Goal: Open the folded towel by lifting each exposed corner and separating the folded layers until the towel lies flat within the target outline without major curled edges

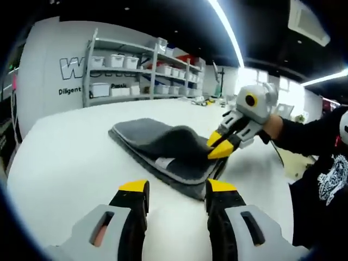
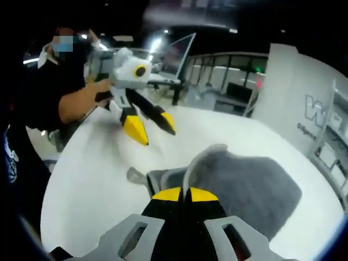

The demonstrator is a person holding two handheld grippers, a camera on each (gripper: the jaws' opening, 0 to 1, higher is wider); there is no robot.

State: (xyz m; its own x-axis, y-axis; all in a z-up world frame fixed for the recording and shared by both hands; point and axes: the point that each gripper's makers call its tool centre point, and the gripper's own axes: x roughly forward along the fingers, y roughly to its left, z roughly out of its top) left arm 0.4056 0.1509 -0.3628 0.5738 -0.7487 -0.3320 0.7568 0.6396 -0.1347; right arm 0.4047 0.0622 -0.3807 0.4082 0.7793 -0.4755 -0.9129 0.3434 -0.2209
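A dark grey folded towel point(image 1: 155, 142) lies on the white table point(image 1: 70, 157). My right gripper point(image 1: 219, 147) comes in from the right in the left gripper view and is shut on the edge of the towel's top layer, which rises in a hump above the lower layers. My left gripper point(image 1: 178, 187) is open just short of the towel's near edge, holding nothing. In the right gripper view the right gripper point(image 2: 184, 194) has its yellow tips pressed together on a raised fold of the towel point(image 2: 247, 187). The left gripper point(image 2: 154, 127) hovers open above the table beyond it.
The person in black point(image 1: 321, 157) stands at the table's right side. Metal shelves with white bins point(image 1: 130, 70) line the wall behind the table. Bare white tabletop point(image 2: 92, 179) surrounds the towel on all sides.
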